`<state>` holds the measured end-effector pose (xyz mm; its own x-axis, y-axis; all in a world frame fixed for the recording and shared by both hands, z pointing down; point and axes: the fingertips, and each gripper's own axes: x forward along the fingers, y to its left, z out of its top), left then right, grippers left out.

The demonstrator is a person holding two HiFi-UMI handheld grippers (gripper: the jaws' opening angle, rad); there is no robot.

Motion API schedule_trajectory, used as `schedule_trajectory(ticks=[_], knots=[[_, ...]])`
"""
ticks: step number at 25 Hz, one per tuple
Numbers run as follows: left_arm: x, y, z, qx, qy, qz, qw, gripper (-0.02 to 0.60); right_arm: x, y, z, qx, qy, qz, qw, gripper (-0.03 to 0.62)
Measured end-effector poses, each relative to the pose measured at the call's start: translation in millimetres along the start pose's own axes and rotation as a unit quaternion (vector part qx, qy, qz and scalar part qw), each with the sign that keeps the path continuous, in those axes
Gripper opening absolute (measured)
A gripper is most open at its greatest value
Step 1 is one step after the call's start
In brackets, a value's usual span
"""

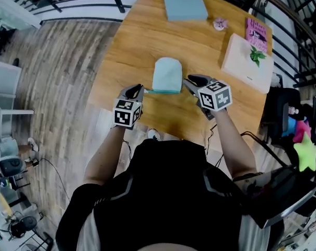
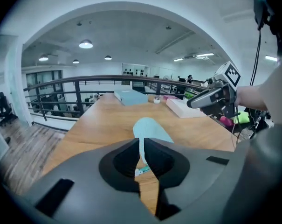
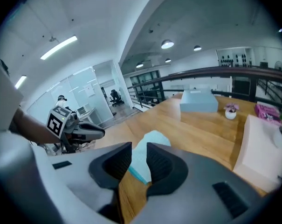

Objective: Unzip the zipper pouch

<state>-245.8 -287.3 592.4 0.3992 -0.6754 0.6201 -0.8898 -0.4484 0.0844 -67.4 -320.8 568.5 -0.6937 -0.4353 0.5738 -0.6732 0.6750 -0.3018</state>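
Light teal zipper pouch (image 1: 167, 73) lies on the wooden table (image 1: 147, 41), in the near half, just ahead of the person and between the two grippers. Its long axis runs away from the person, with the rounded end far. The darker teal zipper (image 1: 160, 91) runs crosswise along the near end. Only the head view shows the whole outline and both grippers flanking that near edge. The left gripper (image 1: 139, 89) has its tip at the zipper's left end, and the right gripper (image 1: 189, 80) is just beside the near right corner, apart from the fabric. The left gripper view adds what the head view can't. Its jaws are closed to a thin slit, and a short teal length of zipper with a white end bit shows in that slit. Can't tell whether the pads actually pinch it. The pouch body runs straight out beyond the tips. The right gripper view shows that gripper's jaws a narrow way apart with nothing pressed between them. The pouch and its teal edge show through the gap, on the table below, with the rounded end pointing away and a bit right. This view also catches the left gripper from the side, marker cube facing the camera. Farther out on the table are a light blue box (image 1: 184, 1) at the far end, a small pink flower pot (image 1: 220, 23), a pink book (image 1: 256, 33) and a pale box with a green leaf print (image 1: 246, 61) on the right side. A black railing (image 2: 85, 80) runs round the table.
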Motion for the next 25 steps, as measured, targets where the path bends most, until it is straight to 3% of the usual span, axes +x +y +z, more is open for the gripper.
schedule_trajectory(ticks=[6,13,18,25], knots=[[-47,-11,70,0.015,-0.096,0.003,0.9953,0.034,-59,20,56,-0.043,-0.068,-0.012,0.997,0.107],[-105,-32,145,0.005,-0.195,-0.001,0.9807,0.040,-121,52,109,-0.102,-0.131,-0.024,0.986,0.117],[-133,-58,171,0.008,-0.228,-0.002,0.9736,0.040,-156,67,126,-0.120,-0.169,-0.031,0.978,0.111],[-161,-80,194,0.015,-0.260,0.008,0.9654,0.038,-195,77,148,-0.121,-0.221,-0.048,0.967,0.023]])
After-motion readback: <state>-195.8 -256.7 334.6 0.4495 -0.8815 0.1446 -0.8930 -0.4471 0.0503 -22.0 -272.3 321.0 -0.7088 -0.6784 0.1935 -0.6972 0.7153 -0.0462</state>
